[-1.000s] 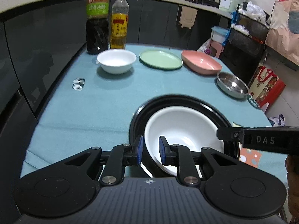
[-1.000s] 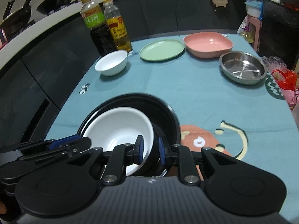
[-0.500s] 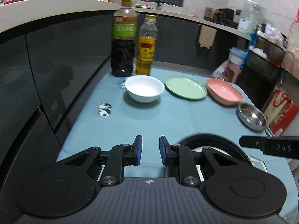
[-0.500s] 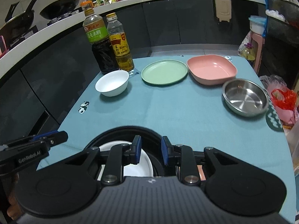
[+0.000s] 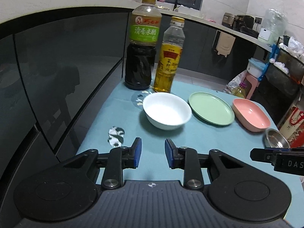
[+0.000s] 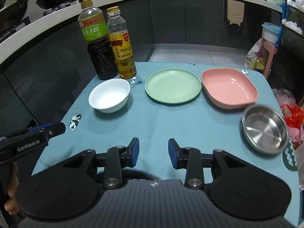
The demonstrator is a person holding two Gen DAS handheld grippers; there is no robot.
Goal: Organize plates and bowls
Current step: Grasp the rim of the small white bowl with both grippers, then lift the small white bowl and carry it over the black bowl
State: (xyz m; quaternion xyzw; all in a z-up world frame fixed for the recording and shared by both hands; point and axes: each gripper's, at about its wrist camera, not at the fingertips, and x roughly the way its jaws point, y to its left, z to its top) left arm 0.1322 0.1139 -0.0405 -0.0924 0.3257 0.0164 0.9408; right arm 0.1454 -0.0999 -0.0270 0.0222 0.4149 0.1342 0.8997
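Setting: kitchen with dark cabinet fronts under a pale counter; work surface is a table under a teal cloth (image 5: 121,112).

Left wrist view, dishes: white bowl (image 5: 167,110) sits nearest, just in front of 2 bottles, dark vinegar (image 5: 141,43) and yellow oil (image 5: 170,57). Green plate (image 5: 210,108) lies just beside the bowl, pink dish (image 5: 250,115) next along, steel bowl (image 5: 276,139) at the table edge, partly cut off by the other tool.

Left wrist view, jaws: left gripper (image 5: 151,153) hangs over bare cloth, jaws opening, nothing between the blue pads (image 5: 137,153).

Right wrist view, dishes: same 4 pieces in an arc, all apart from one another: white bowl (image 6: 109,95), green plate (image 6: 172,88), pink dish (image 6: 229,90), steel bowl (image 6: 264,129) closest on the right side. A dark curved rim shows under the tool body; what it is cannot be told.

Right wrist view, jaws: right gripper (image 6: 153,153) is over bare cloth, jaws opening, empty between them. Left gripper (image 6: 38,135) enters at the picture's left, held by a hand (image 6: 11,188).

Step in hand, judged: between pickups; both tools are free and face the 4 loose dishes.

Next move, judged: choose 1 dish, likely the white bowl for the left or the steel bowl for the right, widen the jaws past its rim, and close on the wall.
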